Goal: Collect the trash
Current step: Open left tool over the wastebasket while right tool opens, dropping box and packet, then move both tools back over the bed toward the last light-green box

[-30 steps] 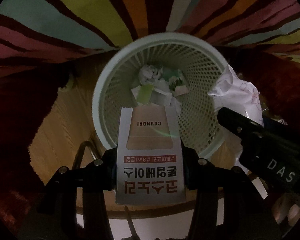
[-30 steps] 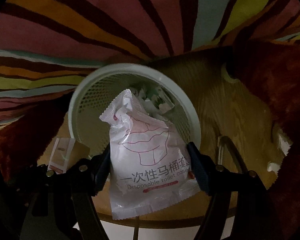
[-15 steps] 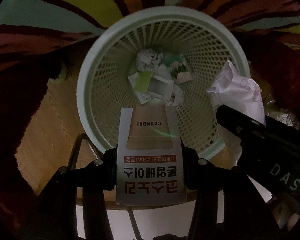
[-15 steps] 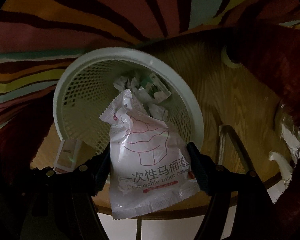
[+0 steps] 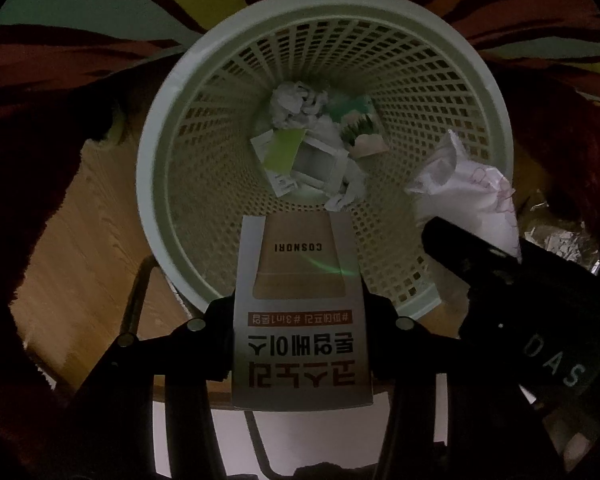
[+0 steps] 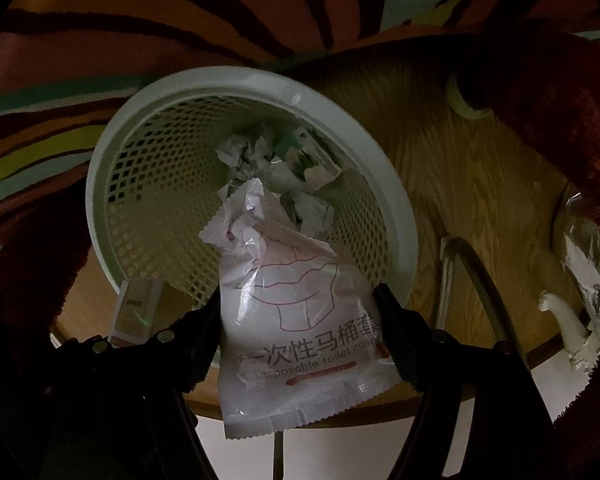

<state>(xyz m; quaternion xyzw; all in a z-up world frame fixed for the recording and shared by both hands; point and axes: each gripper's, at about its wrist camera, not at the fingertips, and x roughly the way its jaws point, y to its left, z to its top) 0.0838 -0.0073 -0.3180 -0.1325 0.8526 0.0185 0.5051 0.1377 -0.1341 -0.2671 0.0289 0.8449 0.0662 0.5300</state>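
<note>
- Left gripper (image 5: 300, 320) is up front in its own view, jaws pinching a flat grey and tan carton (image 5: 302, 312) marked COSNORI, with Korean print on its lower face.
- The carton's far end sits over the near rim of the pale green mesh wastebasket (image 5: 156, 184), which fills the middle of the left wrist view.
- Down at the basket's bottom: crumpled white paper (image 5: 296, 100), a small white box (image 5: 316, 160) with a lime-green slip (image 5: 284, 150) on it, and a green and white wrapper (image 5: 360, 128).
- Right gripper (image 6: 300, 320) has its jaws clamped on either side of a white plastic packet (image 6: 296, 320) printed "Disposable toilet" with a red line drawing of a seat.
- That packet's crinkled top end reaches over the basket's opening, its lower end hanging toward the camera.
- From the left wrist view the same packet and the black right gripper, lettered DAS, show at the basket's right rim.
- From the right wrist view the carton shows low left, beside the basket's outer wall.
- The basket stands on a round wooden table (image 6: 480, 184), with a striped multicolour rug (image 6: 220, 12) beyond it.
- Crumpled foil (image 6: 592, 264) lies at the table's right edge, well apart from the basket.
- Lighting is dim, so the finer print stays unreadable.
</note>
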